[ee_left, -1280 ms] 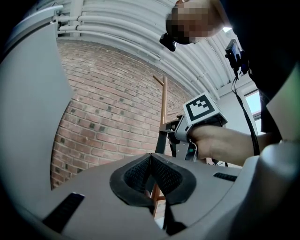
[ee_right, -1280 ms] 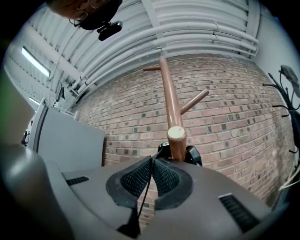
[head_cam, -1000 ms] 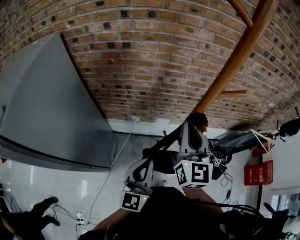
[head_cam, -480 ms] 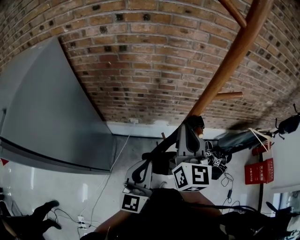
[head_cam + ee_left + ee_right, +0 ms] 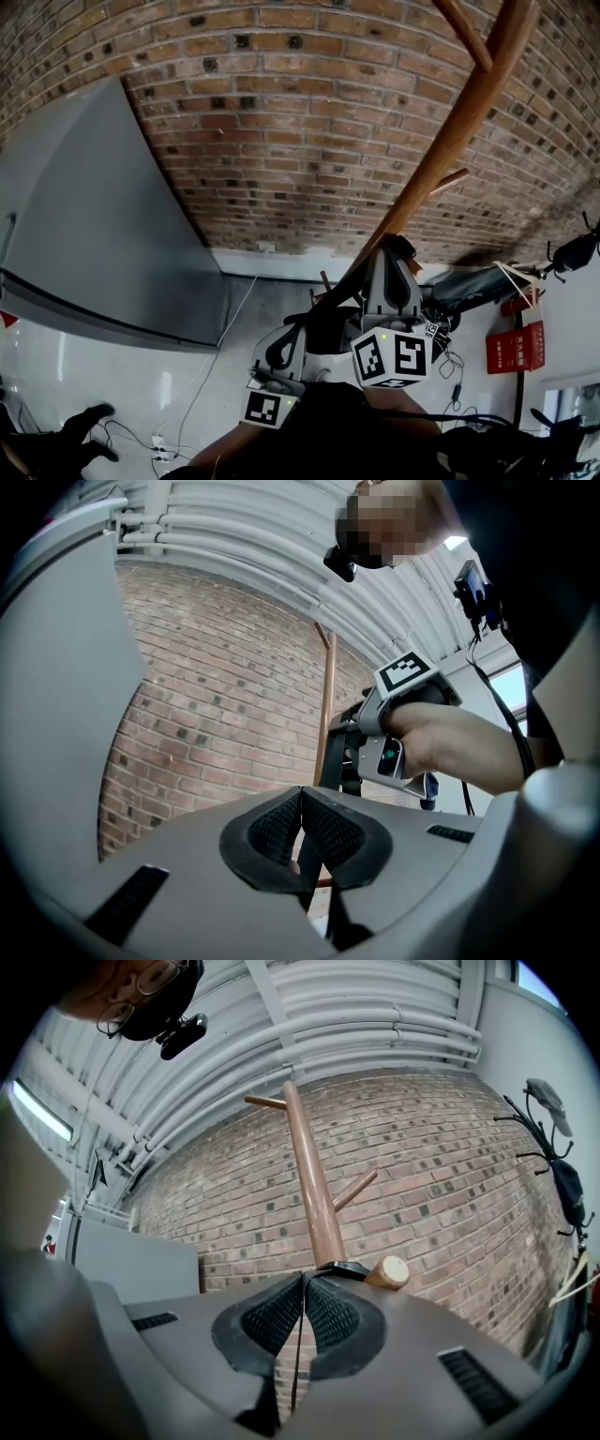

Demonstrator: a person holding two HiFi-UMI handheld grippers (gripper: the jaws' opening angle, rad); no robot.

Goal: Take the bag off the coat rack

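Note:
The wooden coat rack (image 5: 450, 141) rises along the brick wall; in the right gripper view its pole (image 5: 309, 1185) stands just beyond the jaws. A black bag strap (image 5: 296, 1354) runs up to a short peg (image 5: 386, 1272). My right gripper (image 5: 394, 248) is shut on that strap at the peg, the pads (image 5: 323, 1316) pressed together on its thin edge. Lower and to the left, my left gripper (image 5: 305, 319) is shut on the same strap (image 5: 307, 874), which hangs down between its pads. The bag's body is mostly hidden under the grippers.
A grey panel (image 5: 84, 216) leans at the left against the brick wall (image 5: 300, 122). Cables (image 5: 178, 412) lie on the pale floor below. A red box (image 5: 511, 352) and clutter stand at the right. A black metal hanger (image 5: 553, 1147) is at the far right.
My right gripper has risen a little along the pole and rolled, taking the strap with it. The left gripper has stayed where it was.

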